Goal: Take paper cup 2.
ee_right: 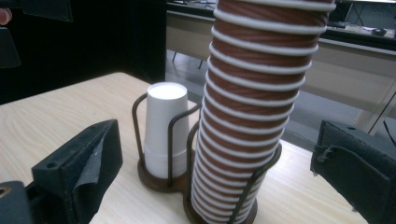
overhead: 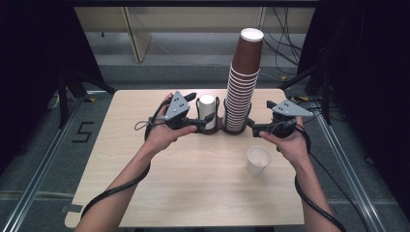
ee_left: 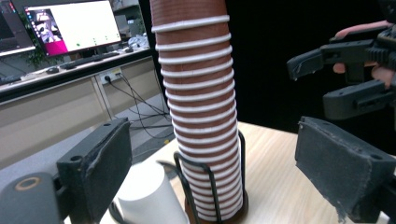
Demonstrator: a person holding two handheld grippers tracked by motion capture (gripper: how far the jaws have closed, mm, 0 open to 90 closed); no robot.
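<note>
Both hand-held grippers, L (overhead: 202,122) & R (overhead: 255,128), flank brown cup stack (overhead: 241,82), untouched

Brown cup stack (ee_left: 198,116) cut off at top of both gripper views; white cups (ee_left: 149,198) cropped at lower edge, left gripper view.

Each black hand-held gripper, left (overhead: 199,119) and right (overhead: 253,126), carries a grey three-cornered plate dotted with screw holes; black padded jaws, thick black cables trailing along bare forearms.
</note>
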